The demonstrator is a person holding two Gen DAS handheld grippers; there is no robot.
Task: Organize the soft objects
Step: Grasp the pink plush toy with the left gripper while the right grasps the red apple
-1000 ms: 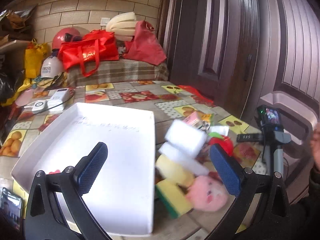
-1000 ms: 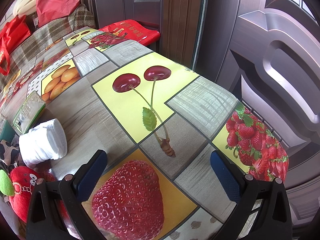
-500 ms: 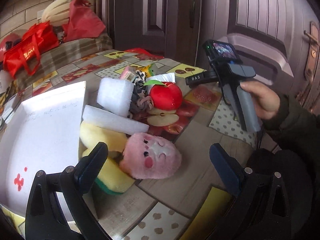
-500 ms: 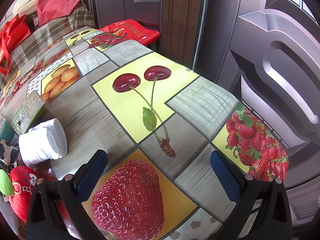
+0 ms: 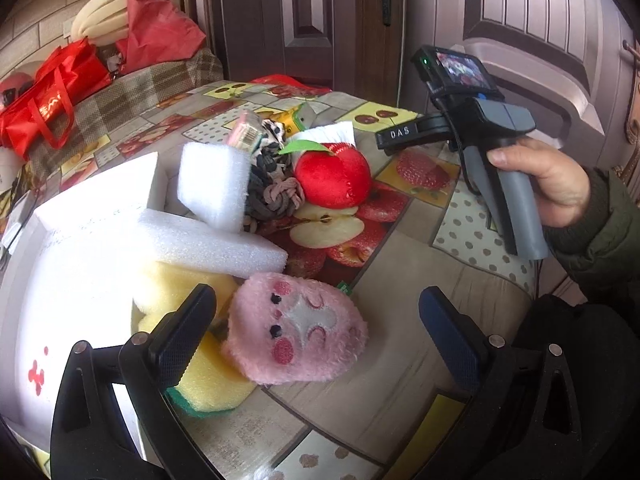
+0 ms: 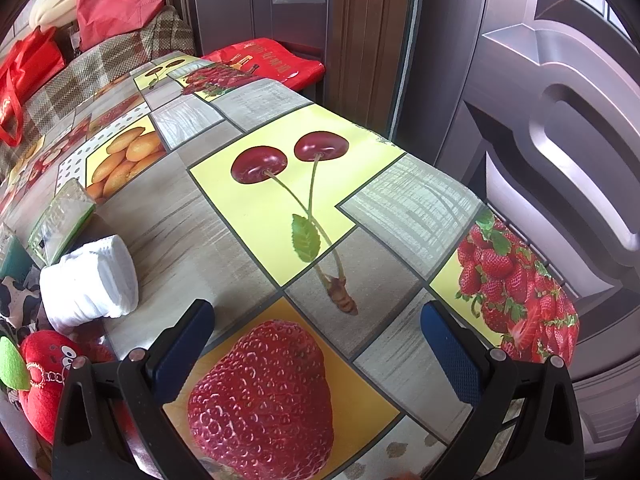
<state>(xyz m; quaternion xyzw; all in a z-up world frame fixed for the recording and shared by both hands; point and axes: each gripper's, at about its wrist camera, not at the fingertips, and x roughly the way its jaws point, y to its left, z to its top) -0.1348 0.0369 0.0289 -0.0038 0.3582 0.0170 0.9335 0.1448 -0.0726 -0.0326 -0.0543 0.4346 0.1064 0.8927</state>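
Note:
A pile of soft things lies on the fruit-print table. A pink plush face (image 5: 298,330) sits nearest, between the open jaws of my left gripper (image 5: 316,330). Beside it are a yellow sponge (image 5: 192,340), a flat white foam slab (image 5: 208,244), a white foam block (image 5: 214,184), a grey knotted rope toy (image 5: 272,196) and a red plush apple (image 5: 334,180). A white tray (image 5: 68,264) lies to the left. My right gripper (image 6: 316,348) is open and empty over a strawberry print; the apple (image 6: 40,380) and a white cloth roll (image 6: 90,280) lie at its left.
The right hand-held gripper body (image 5: 476,120) hangs over the table's right side. Red bags (image 5: 48,96) sit on a plaid-covered bench behind the table. Dark doors (image 6: 540,120) stand close past the table's far and right edges.
My left gripper has swung right from over the tray and come closer to the pile, so the pink plush now sits between its jaws. The right gripper has not moved.

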